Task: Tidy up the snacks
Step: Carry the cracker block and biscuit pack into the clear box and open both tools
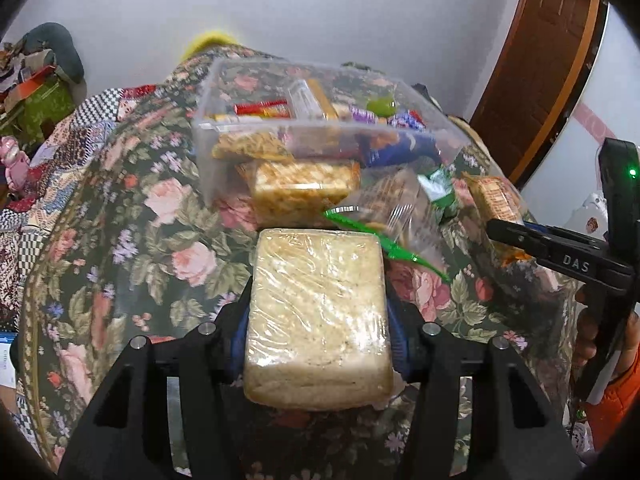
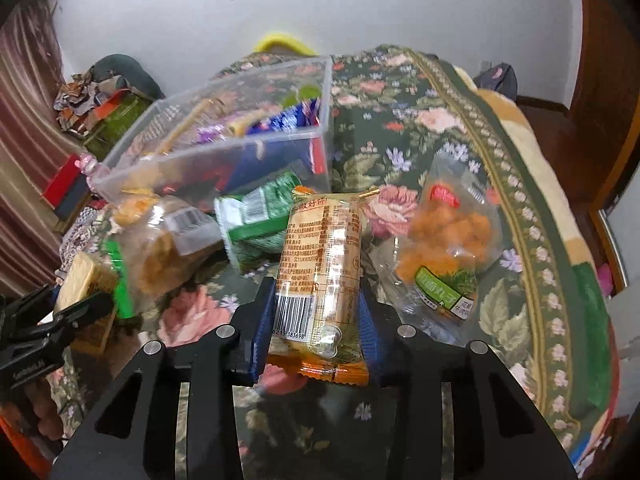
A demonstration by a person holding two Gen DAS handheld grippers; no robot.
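Note:
My left gripper (image 1: 318,332) is shut on a pale rice-cake block in clear wrap (image 1: 318,312), held above the floral cloth. My right gripper (image 2: 316,320) is shut on an orange biscuit packet (image 2: 320,276); it also shows in the left wrist view (image 1: 496,200). A clear plastic box (image 1: 224,92) (image 2: 280,80) holding several snacks stands just beyond both. Loose on the cloth lie a yellow cracker pack (image 1: 304,188), a clear bag with green trim (image 1: 400,208) (image 2: 160,240), a green packet (image 2: 260,220) and a bag of orange balls (image 2: 448,240).
The table is covered by a floral cloth (image 1: 132,220) (image 2: 420,120). Its edge curves off at right in the right wrist view. A brown door (image 1: 540,60) stands behind at right. Clutter and boxes (image 2: 104,108) sit at far left by the wall.

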